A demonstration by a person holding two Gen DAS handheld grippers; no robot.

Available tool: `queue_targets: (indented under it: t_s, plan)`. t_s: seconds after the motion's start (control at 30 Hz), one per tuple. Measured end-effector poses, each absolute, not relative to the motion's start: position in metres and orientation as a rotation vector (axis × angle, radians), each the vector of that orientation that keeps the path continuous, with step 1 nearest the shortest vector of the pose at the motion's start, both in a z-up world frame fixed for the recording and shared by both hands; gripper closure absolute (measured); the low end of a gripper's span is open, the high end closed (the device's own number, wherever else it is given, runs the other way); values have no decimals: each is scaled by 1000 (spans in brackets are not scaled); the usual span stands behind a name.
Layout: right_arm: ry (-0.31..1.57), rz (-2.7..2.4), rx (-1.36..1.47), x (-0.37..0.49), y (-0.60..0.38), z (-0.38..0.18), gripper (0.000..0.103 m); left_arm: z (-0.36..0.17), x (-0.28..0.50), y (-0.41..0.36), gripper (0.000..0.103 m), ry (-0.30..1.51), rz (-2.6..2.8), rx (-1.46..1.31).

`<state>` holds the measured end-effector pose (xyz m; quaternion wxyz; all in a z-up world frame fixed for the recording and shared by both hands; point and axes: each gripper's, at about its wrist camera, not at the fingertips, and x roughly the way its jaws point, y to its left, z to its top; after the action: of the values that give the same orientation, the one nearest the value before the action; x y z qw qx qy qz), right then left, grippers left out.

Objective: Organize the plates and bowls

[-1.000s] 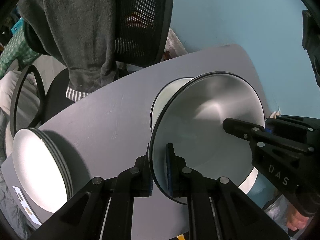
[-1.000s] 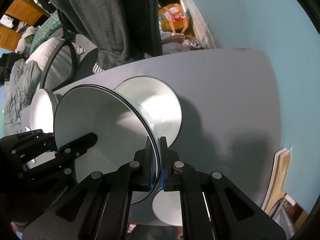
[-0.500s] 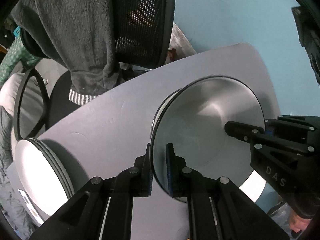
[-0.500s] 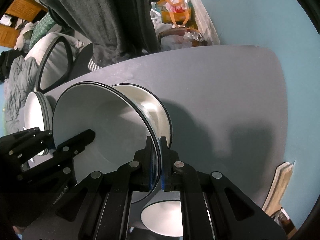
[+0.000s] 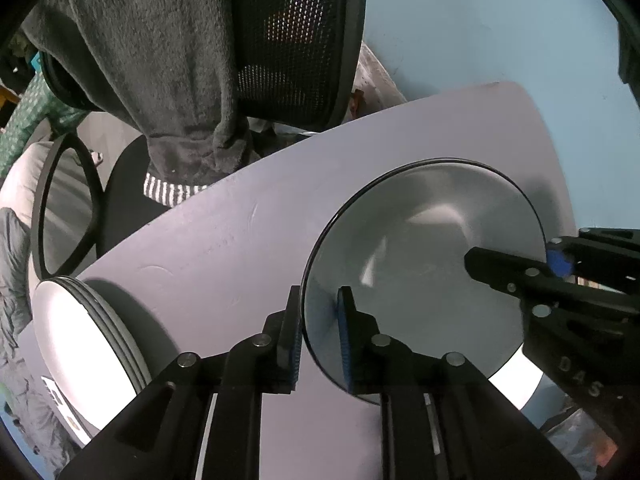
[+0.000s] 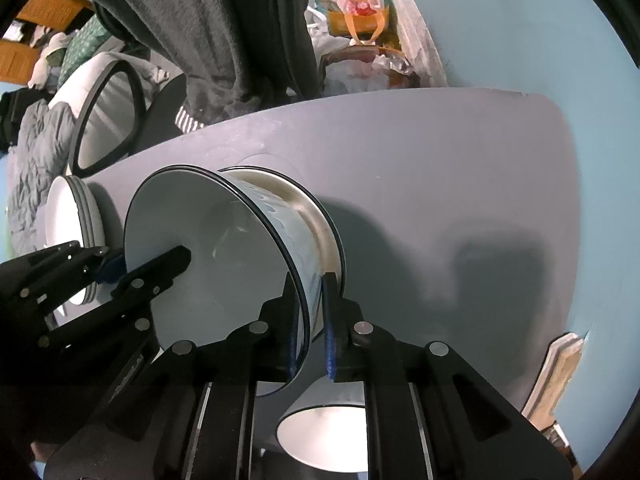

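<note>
A white bowl with a thin black rim [image 5: 420,272] [image 6: 224,272] sits nested in a second, matching bowl [image 6: 320,220] on the grey table [image 5: 240,240]. My left gripper [image 5: 318,336] straddles the bowl's near-left rim. Its jaws are opening, and a gap shows beside the inner pad. My right gripper [image 6: 311,328] straddles the opposite rim, also opening, its outer pad clear of the bowl's wall. A stack of white plates [image 5: 80,360] [image 6: 68,216] lies at the table's left end.
Another white bowl [image 6: 324,432] stands at the near edge, under my right gripper. An office chair draped with a dark grey garment [image 5: 180,60] is pushed against the table's far side. Bags and clutter [image 6: 356,4] lie behind it, and papers [image 6: 556,372] at the right.
The held bowl has come down into the lower bowl, hiding most of it. Both pairs of jaws have parted a little around the rim.
</note>
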<state>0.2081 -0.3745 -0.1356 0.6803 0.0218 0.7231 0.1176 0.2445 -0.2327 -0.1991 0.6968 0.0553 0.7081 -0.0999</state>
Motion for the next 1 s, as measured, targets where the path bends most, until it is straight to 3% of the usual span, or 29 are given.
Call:
queue_targets:
  t_s: [0.07, 0.17, 0.37, 0.47, 0.6, 1.0]
  plan:
    - [1616, 269, 55, 208, -375, -132, 88, -196, 244, -233, 77, 1569, -220, 122]
    - [1591, 269, 23, 207, -375, -124, 73, -190, 244, -231, 73, 1548, -215, 109]
    - [1551, 255, -9, 206, -379, -114, 72, -181, 243, -227, 68, 1531, -206, 91]
    - [1530, 239, -5, 203, -384, -110, 65, -171, 240, -221, 60, 1511, -207, 60]
    - [1510, 222, 17, 195, -393, -103, 64, -156, 231, -219, 55, 1481, -229, 47]
    - [1468, 170, 41, 147, -421, -90, 58, -148, 187, -238, 55, 1486, -341, 97]
